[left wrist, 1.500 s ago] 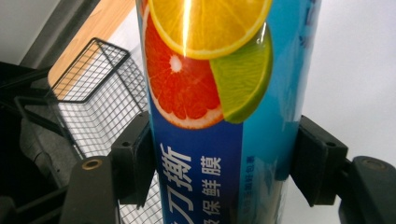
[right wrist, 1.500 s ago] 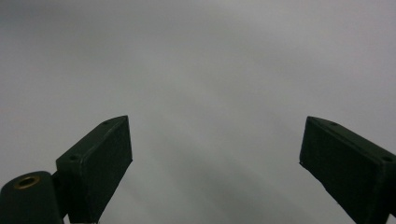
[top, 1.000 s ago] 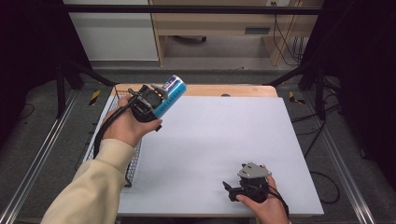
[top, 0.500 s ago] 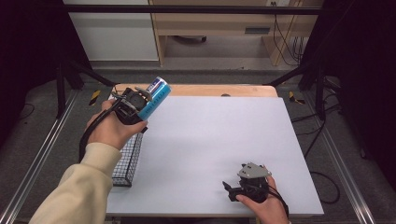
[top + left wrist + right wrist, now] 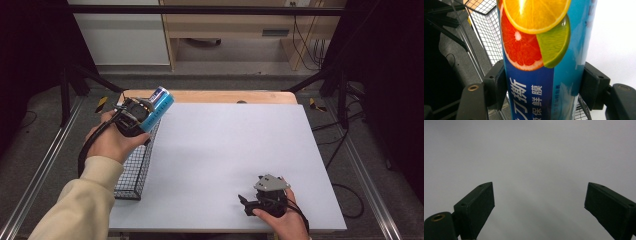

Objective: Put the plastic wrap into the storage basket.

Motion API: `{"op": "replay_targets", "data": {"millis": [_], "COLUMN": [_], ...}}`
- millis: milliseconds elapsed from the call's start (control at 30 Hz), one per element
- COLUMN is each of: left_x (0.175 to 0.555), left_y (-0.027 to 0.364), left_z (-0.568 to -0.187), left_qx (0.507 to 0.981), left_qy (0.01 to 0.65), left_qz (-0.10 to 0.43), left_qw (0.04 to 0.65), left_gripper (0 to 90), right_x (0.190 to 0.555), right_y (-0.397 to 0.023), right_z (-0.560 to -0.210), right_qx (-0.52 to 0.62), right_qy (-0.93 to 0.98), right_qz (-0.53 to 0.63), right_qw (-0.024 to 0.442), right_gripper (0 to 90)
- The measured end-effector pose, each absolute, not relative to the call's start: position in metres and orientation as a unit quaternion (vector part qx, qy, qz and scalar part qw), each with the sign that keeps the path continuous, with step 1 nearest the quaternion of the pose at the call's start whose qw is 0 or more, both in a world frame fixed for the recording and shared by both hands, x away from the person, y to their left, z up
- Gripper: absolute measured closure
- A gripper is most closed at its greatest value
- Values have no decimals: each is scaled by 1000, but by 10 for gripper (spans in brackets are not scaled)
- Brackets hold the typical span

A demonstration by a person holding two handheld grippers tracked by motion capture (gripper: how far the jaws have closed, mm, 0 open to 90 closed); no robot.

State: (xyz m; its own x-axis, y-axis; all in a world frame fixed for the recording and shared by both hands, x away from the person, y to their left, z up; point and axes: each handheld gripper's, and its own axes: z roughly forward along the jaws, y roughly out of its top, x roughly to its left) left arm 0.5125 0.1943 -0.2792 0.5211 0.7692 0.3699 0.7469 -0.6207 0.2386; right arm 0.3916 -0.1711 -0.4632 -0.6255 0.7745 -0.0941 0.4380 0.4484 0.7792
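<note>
- Since the earlier frame, the left claw (image 5: 142,114) moved with the blue tube (image 5: 157,107) toward 8 o'clock, now above the wire basket (image 5: 134,172).
- Its jaws are clamped on the tube's sides; the tube points to 1 o'clock.
- What the basket contains I cannot tell.
- The label shows citrus slices and Chinese characters.
- The right claw (image 5: 246,202) rests apart on the desk (image 5: 235,145).

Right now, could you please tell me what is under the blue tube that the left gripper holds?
Under the blue tube is the black wire basket at the table's left edge. The tube and the hand cover much of the basket's inside.
</note>
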Motion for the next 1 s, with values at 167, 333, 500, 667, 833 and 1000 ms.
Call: {"op": "replay_targets", "data": {"millis": [167, 333, 500, 667, 833, 1000], "left_x": [511, 511, 511, 511, 510, 509], "left_y": [198, 201, 205, 209, 211, 213], "left_z": [-283, -286, -290, -295, -301, -303], "left_qx": [871, 869, 867, 866, 866, 866], "left_qy": [439, 444, 450, 454, 456, 456], "left_qz": [222, 218, 215, 210, 206, 204], "left_qw": [19, 9, 9, 7, -3, -5], "left_gripper": [320, 320, 321, 321, 320, 320], "right_x": [392, 391, 392, 391, 392, 392], "right_y": [-171, -170, -171, -171, -171, -170], "right_z": [-463, -463, -463, -463, -463, -463], "right_qx": [369, 373, 375, 373, 372, 367], "right_qy": [821, 819, 817, 818, 818, 821], "right_qz": [373, 374, 375, 374, 374, 374], "right_qw": [225, 226, 226, 226, 226, 228], "right_gripper": [96, 96, 97, 96, 96, 96]}}
